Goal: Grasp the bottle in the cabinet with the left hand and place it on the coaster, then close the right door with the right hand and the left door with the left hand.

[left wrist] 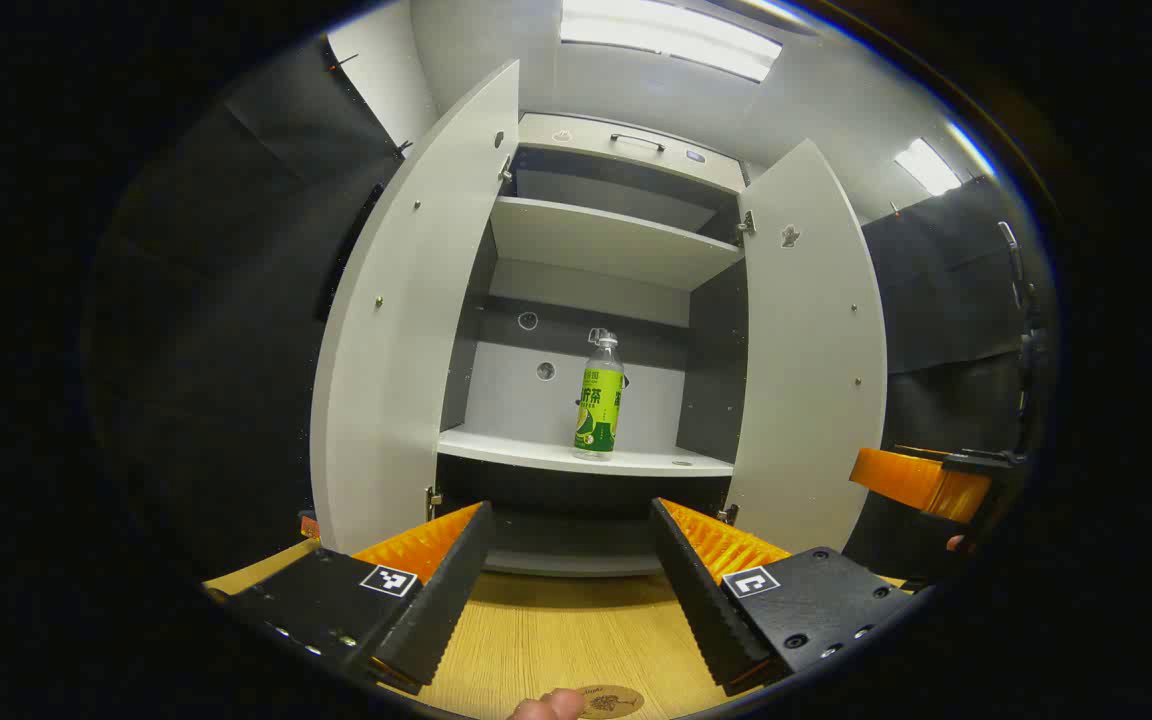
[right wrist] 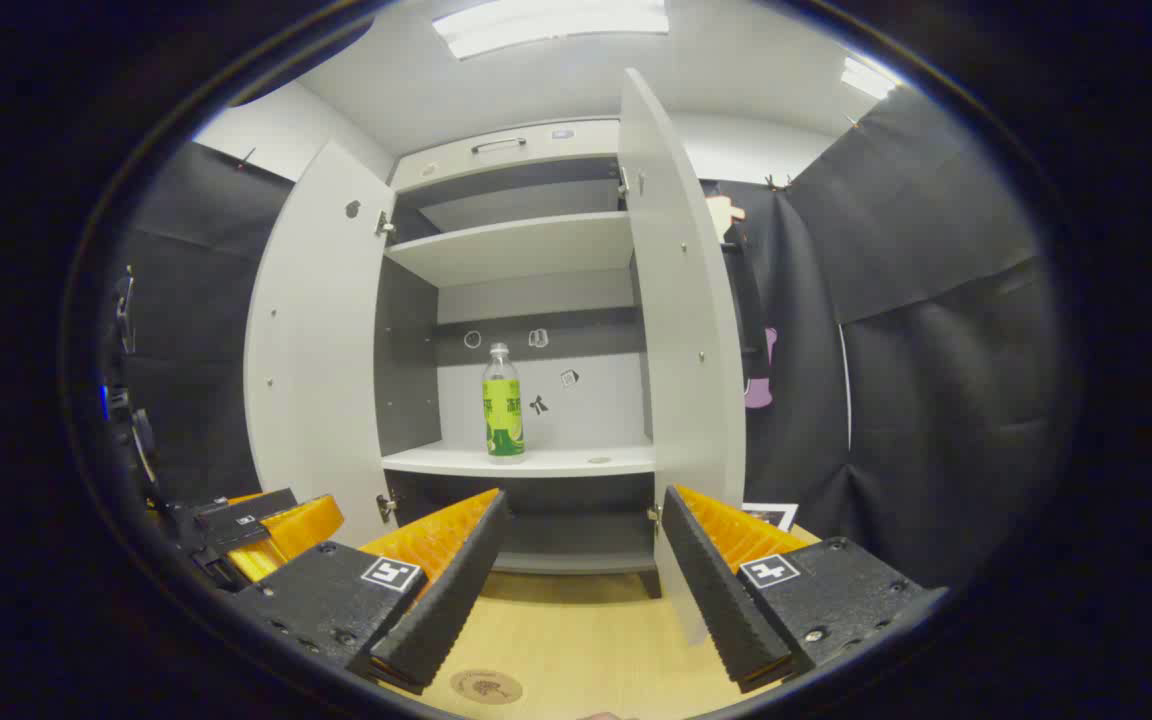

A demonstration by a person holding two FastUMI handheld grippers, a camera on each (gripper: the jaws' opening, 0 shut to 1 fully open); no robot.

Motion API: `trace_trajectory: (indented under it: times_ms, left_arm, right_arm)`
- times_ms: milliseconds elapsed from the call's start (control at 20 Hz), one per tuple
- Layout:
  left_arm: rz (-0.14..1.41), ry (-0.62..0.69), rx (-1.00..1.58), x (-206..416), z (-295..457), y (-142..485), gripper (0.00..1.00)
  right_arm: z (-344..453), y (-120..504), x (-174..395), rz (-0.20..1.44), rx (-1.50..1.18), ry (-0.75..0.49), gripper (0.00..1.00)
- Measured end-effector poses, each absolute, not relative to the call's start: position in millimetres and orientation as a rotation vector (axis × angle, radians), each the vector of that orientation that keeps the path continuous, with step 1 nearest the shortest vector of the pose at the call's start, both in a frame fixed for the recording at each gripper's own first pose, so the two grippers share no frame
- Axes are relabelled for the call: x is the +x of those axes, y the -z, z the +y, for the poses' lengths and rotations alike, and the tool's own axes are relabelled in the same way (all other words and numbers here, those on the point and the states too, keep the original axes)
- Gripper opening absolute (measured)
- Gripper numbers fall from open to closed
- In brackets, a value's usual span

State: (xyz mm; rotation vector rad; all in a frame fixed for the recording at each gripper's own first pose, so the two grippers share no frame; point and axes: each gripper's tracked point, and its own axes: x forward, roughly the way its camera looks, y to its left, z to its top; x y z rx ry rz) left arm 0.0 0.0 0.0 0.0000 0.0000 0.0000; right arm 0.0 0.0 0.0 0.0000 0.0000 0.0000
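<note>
bottle [left wrist: 598, 396] label: large light characters on a green band, too small to read (blurred in both views)
gripper markers: black-and-white squares, no text

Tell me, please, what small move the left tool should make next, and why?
Probably advance the left tool forward and up toward the clear plastic bottle with the green label. It stands upright on the grey cabinet's middle shelf, both doors are open, and the tool's jaws are open and empty, well short of it.

Bottle [left wrist: 599, 395] upright on cabinet shelf [left wrist: 536, 452]
</note>
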Motion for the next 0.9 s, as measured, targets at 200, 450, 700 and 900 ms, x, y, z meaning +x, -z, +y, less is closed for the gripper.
trace_trajectory:
  times_ms: [200, 450, 700, 900]
  left_arm:
    - [0.008, -0.001, 0.004, 0, 0, 1, 0.95]
    - [0.004, -0.002, 0.004, -4, 0, 0, 0.95]
    - [0.003, -0.002, 0.007, -5, 0, -2, 0.95]
    - [0.014, 0.005, 0.004, -6, 0, 0, 0.95]
  right_arm:
    - [7, 1, 1, 0.002, -0.001, -0.026, 1.00]
    - [19, 2, -1, -0.001, -0.016, -0.067, 1.00]
    - [25, 4, -5, 0.012, -0.028, -0.085, 0.99]
    - [26, 7, -8, 0.020, -0.022, -0.090, 1.00]
